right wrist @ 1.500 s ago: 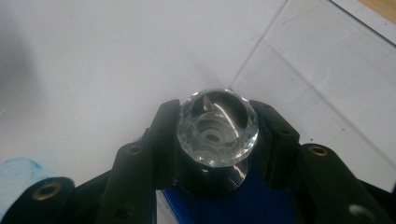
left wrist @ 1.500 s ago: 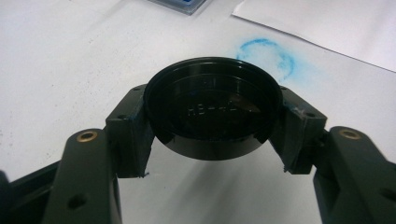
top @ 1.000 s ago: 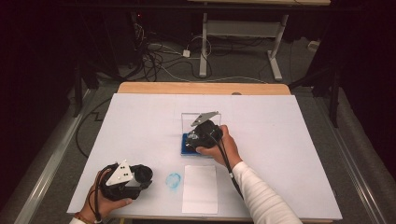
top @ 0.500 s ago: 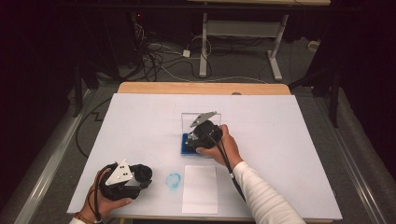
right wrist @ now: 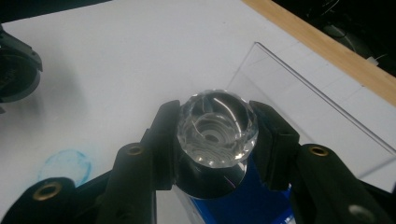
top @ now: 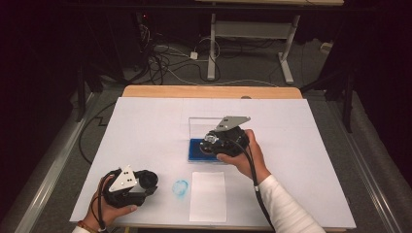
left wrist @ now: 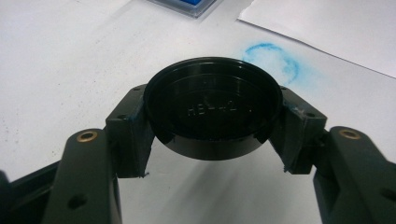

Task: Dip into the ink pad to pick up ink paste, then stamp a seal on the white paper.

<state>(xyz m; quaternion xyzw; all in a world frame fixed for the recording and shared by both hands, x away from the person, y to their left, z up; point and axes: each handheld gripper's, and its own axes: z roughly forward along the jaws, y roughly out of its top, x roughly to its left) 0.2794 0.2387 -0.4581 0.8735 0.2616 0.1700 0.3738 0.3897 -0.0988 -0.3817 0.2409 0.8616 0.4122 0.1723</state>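
While my right gripper (right wrist: 217,140) pinches the stamp (right wrist: 217,128) above its ink pad (right wrist: 233,205), my left gripper (left wrist: 212,126) clamps the black cap (left wrist: 212,107) aside, freeing the stamp face

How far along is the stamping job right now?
Done: the black cap is off, clamped in the left gripper, and one blue ring print marks the table sheet. In hand: the right gripper holds the clear-knobbed stamp over the blue ink pad. Left: the white paper looks unstamped, so probably printing there, then recapping.
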